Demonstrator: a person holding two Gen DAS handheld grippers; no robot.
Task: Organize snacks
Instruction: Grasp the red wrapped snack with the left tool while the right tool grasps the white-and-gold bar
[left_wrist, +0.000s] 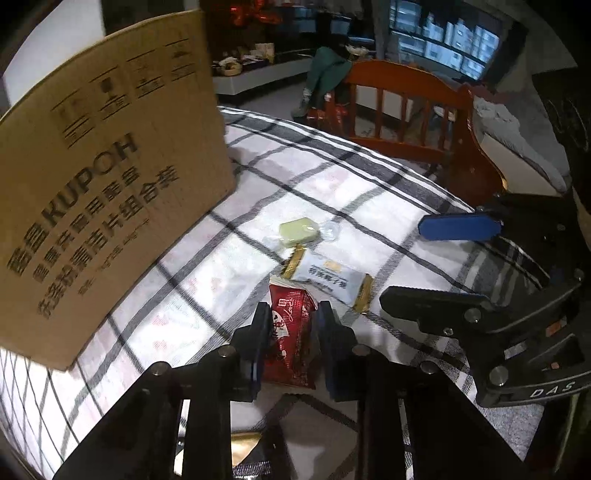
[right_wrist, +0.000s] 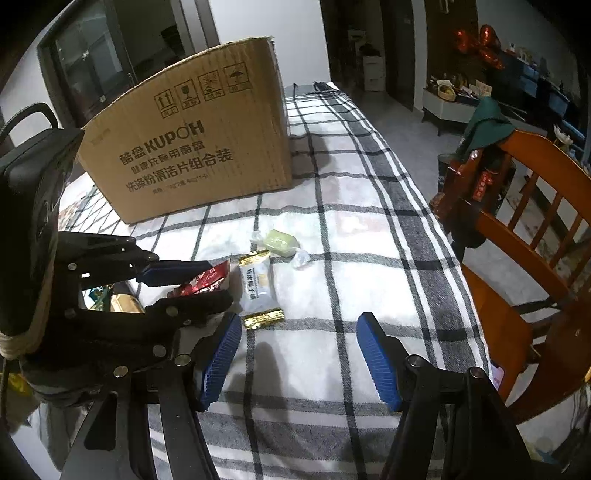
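Left tongs pitched down, clenched on crinkly red foil packet. Right tongs released over checked cloth; white-gold sachet just ahead-left.

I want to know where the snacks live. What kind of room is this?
Probably a home's dining or living room: a table under a checked tablecloth, a wooden chair beside it, a cardboard box on it, and red balloons behind.
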